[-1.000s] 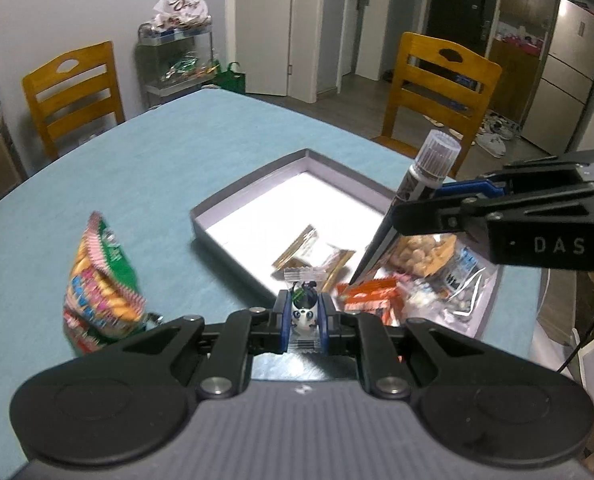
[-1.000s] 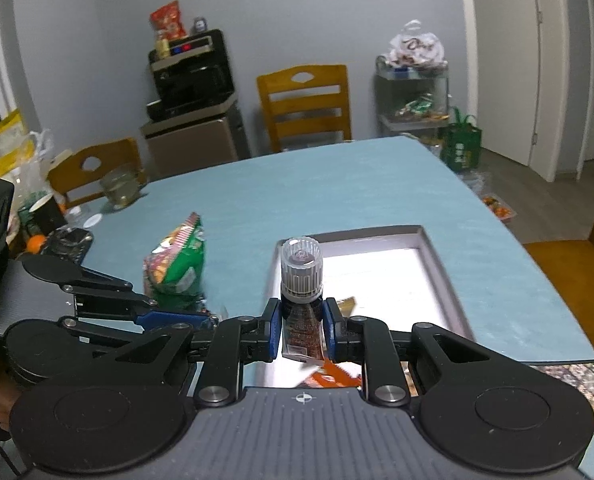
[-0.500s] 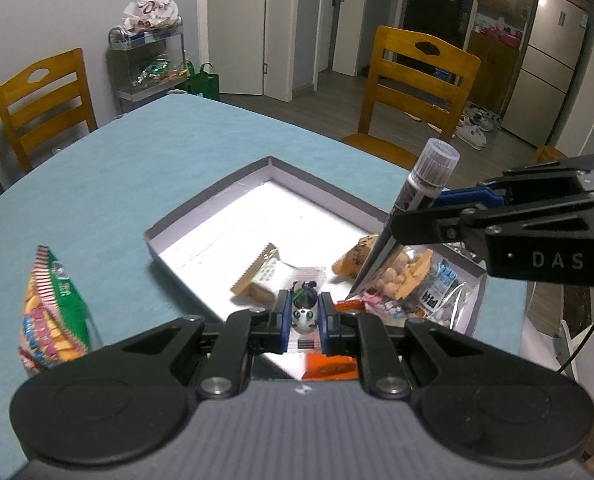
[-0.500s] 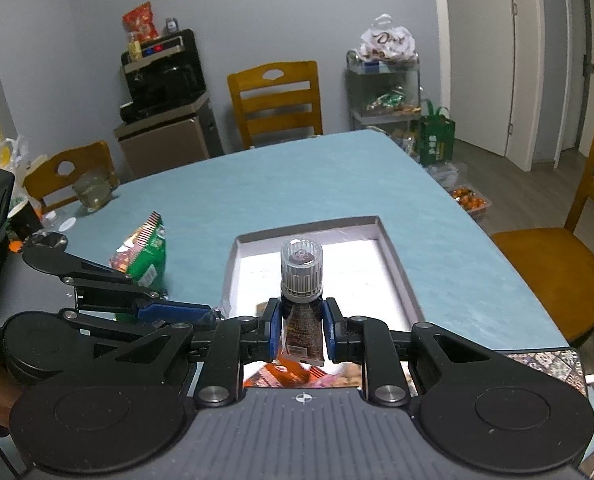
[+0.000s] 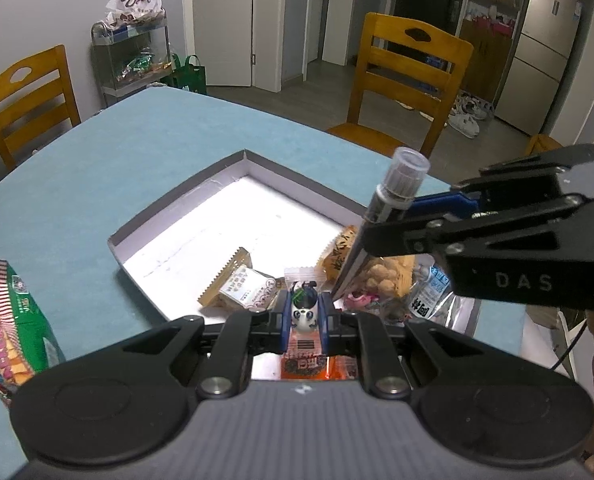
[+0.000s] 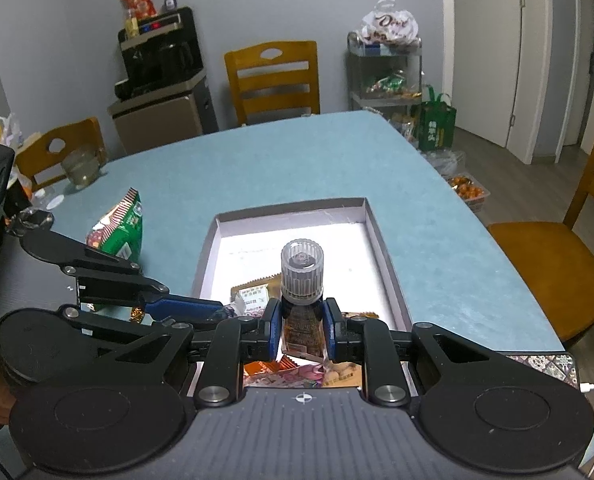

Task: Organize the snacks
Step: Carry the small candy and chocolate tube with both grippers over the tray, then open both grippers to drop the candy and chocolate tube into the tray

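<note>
My left gripper (image 5: 305, 314) is shut on a small panda-print snack packet (image 5: 305, 308) above the near end of a shallow grey tray (image 5: 177, 196). Several wrapped snacks lie in the tray's near half, among them a beige packet (image 5: 241, 286) and a peanut packet (image 5: 385, 276). Coming in from the right, my right gripper (image 5: 371, 220) is shut on a dark bottle with a clear ribbed cap (image 5: 403, 178), held tilted over those snacks. In the right wrist view the bottle (image 6: 301, 272) stands between that gripper's (image 6: 301, 322) pads above the tray (image 6: 381, 248), with the left gripper (image 6: 221, 308) low on the left.
A green snack bag (image 5: 9, 320) stands on the blue tablecloth left of the tray, also the green bag (image 6: 121, 228). Wooden chairs (image 5: 405, 80) ring the table. A glass cup (image 6: 81, 168) sits at the far left corner. The table edge runs close to the tray's right side.
Both grippers have shifted further over the tray's near end and slightly down, each keeping its item. The green bag has slid toward the left edge of the left wrist view.
</note>
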A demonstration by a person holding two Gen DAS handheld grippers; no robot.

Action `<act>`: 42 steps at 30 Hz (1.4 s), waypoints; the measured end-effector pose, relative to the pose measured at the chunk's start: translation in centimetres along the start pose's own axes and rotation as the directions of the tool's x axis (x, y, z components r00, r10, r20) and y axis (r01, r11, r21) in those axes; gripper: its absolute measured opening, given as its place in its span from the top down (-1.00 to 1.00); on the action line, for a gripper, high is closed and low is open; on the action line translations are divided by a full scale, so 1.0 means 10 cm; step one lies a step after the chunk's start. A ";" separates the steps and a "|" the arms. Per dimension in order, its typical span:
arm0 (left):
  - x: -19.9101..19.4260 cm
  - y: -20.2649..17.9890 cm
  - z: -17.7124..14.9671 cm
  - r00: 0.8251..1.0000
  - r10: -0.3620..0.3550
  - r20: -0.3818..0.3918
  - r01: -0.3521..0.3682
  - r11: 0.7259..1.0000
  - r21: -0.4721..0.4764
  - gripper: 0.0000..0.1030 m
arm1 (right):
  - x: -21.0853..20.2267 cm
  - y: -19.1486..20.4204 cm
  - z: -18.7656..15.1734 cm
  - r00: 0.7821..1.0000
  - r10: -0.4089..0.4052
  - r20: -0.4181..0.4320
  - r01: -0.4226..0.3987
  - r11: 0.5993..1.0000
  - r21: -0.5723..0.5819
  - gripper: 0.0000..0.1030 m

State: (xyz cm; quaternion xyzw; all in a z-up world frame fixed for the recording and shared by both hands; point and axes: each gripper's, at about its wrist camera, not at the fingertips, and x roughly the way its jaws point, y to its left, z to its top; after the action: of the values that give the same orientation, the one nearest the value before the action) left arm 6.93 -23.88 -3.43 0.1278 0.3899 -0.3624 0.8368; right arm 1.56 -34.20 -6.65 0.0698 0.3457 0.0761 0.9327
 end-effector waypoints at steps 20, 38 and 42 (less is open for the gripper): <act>0.39 0.15 -0.01 0.996 0.054 -0.076 -0.058 0.997 -0.046 0.81 | 0.40 -0.07 0.19 0.997 0.063 -0.048 -0.066 0.997 -0.051 0.55; 0.57 0.33 -0.04 0.989 0.076 -0.127 -0.089 0.991 -0.099 0.81 | 0.85 -0.01 0.26 0.985 0.093 -0.146 -0.108 0.990 -0.095 0.57; 0.63 0.37 -0.04 0.986 0.080 -0.147 -0.098 0.989 -0.113 0.81 | 0.93 -0.03 0.22 0.982 0.083 -0.172 -0.101 0.990 -0.099 0.64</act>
State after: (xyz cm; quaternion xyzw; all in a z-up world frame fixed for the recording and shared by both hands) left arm 12.06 -24.21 -8.63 0.1203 0.4634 -0.2906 0.8284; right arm 9.98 -32.86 -10.90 0.0289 0.4145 0.1433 0.8982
